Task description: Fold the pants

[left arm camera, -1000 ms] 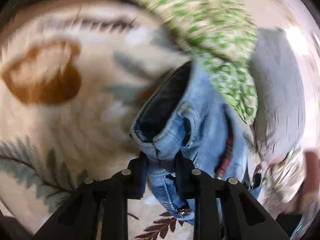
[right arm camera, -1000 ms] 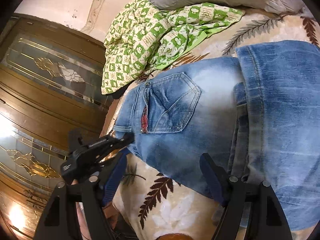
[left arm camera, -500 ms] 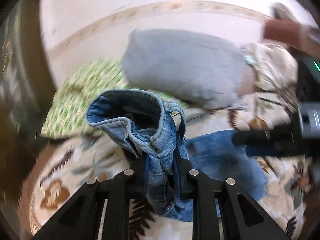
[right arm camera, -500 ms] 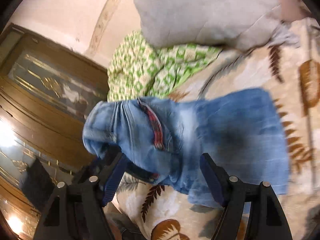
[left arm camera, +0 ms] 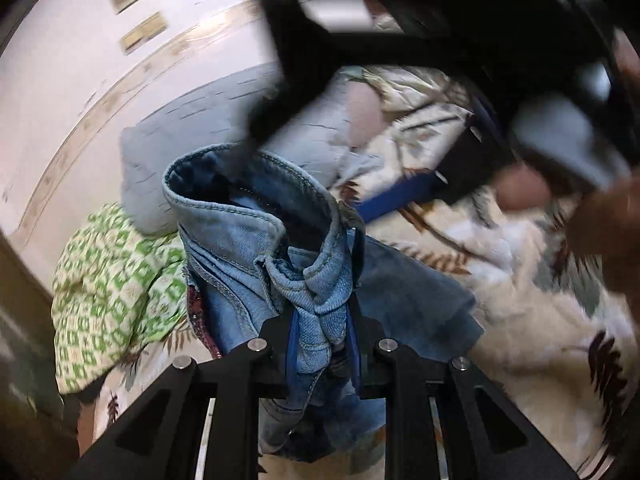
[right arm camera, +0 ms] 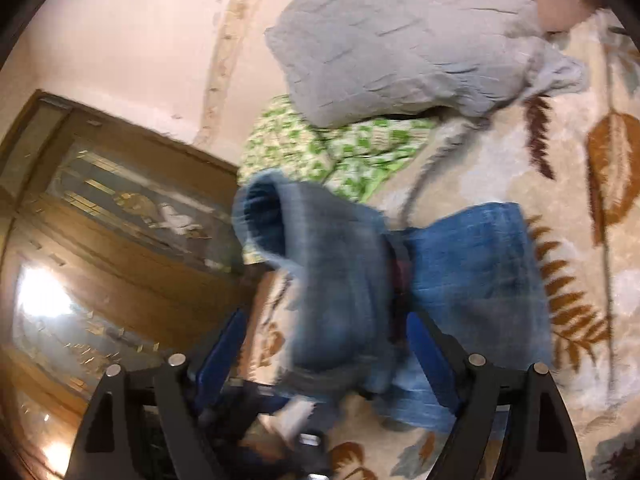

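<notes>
Blue jeans are bunched at the waistband, and my left gripper is shut on that bunch, holding it lifted above the bed. The legs lie flat on the leaf-print bed cover. In the right wrist view the lifted denim hangs blurred in front of my right gripper. Its jaws are opening and stand wide, with the cloth between them but the pads not pressing on it. One of its blue pads shows blurred just beyond the jeans in the left wrist view.
A grey pillow lies at the head of the bed with a green checked cloth beside it. A wooden door with glass panels stands at the left. A hand is at the right edge.
My left gripper rolled and swung across the bed, lifting the jeans' waist over the legs. The right gripper rose and drew back, and the jeans now hang bunched before it.
</notes>
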Action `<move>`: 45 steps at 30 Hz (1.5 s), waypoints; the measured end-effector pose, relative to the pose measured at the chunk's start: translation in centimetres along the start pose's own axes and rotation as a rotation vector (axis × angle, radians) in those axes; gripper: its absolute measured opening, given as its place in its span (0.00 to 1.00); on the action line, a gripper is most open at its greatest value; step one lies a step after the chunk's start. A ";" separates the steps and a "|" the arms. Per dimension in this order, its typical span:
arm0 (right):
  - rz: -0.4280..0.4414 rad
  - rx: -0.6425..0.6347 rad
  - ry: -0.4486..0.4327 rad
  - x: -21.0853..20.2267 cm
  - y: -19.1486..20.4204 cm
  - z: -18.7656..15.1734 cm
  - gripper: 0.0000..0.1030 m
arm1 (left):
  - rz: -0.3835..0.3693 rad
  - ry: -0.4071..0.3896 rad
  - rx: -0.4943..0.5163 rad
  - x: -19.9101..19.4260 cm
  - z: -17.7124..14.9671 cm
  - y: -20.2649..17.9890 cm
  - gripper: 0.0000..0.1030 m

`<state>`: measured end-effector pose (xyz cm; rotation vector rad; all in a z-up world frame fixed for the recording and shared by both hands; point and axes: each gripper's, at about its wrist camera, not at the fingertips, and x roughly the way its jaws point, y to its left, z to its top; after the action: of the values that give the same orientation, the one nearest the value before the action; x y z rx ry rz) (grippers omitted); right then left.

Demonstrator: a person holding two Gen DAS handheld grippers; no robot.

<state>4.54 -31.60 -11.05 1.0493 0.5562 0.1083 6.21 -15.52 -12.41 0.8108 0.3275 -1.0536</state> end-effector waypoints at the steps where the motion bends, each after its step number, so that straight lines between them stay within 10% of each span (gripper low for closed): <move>1: 0.005 -0.021 -0.007 -0.1 0.4 0.1 0.82 | 0.003 -0.003 0.017 0.0 -0.1 -0.4 0.20; 7: -0.193 -0.053 0.042 1.4 0.0 0.2 0.78 | 0.004 -0.010 0.103 -0.5 -0.4 -2.2 0.21; 16: -0.272 -0.013 0.123 1.5 -2.1 -0.3 0.19 | -0.081 0.011 0.196 -0.5 -0.2 -3.7 0.21; 24: -0.373 0.144 0.195 2.2 -7.6 -1.3 0.19 | -0.140 0.070 0.229 1.7 -1.5 -6.7 0.28; 27: -0.384 0.180 0.222 3.0 -9.1 -1.3 0.37 | -0.168 0.083 0.185 1.0 -1.8 -6.5 0.33; 32: -0.441 0.128 0.171 1.3 -7.8 -0.8 0.58 | -0.268 0.072 0.008 -2.1 -2.3 -4.0 0.48; 38: -0.428 0.055 0.017 -4.7 -4.4 -2.3 0.58 | -0.361 0.062 -0.294 -3.6 -1.9 1.3 0.49; 45: -0.410 0.014 -0.010 -5.2 -2.8 -4.0 0.58 | -0.358 0.130 -0.406 -2.5 -1.0 1.0 0.61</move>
<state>-2.33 -31.59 -12.95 0.9299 0.7530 -0.2617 6.00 -12.91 -11.16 0.4620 0.7914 -1.2149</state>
